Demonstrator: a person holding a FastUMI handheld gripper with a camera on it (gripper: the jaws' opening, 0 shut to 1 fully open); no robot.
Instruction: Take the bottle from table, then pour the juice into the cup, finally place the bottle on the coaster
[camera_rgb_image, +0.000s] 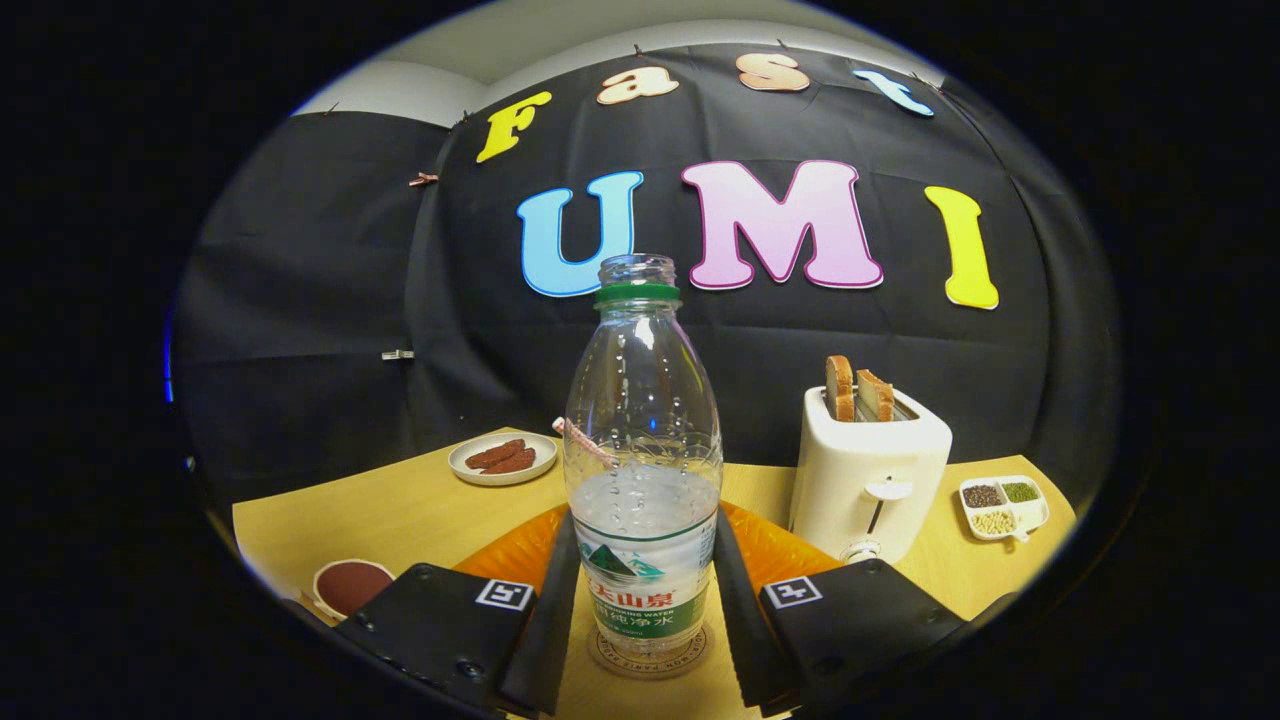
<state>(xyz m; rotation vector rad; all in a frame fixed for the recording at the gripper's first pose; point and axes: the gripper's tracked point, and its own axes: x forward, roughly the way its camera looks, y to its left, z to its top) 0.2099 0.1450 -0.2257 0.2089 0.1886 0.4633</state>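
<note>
Both jaws of the gripper (645, 600) are seen flanking the uncapped bottle (643, 470), apparently touching its sides, which is stood upright on the round coaster (648, 655) on the counter (400, 510), so the placement looks done.

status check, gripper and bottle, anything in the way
Gripper fingers flank the bottle, contact unclear. Bottle upright on the coaster, uncapped, part full. Cup off to the side; toaster beyond, clear of the bottle.

Black cloth wall (300, 300) behind light wooden table (400, 515); pale ceiling (560, 40) above; dim booth, lit from front.
</note>
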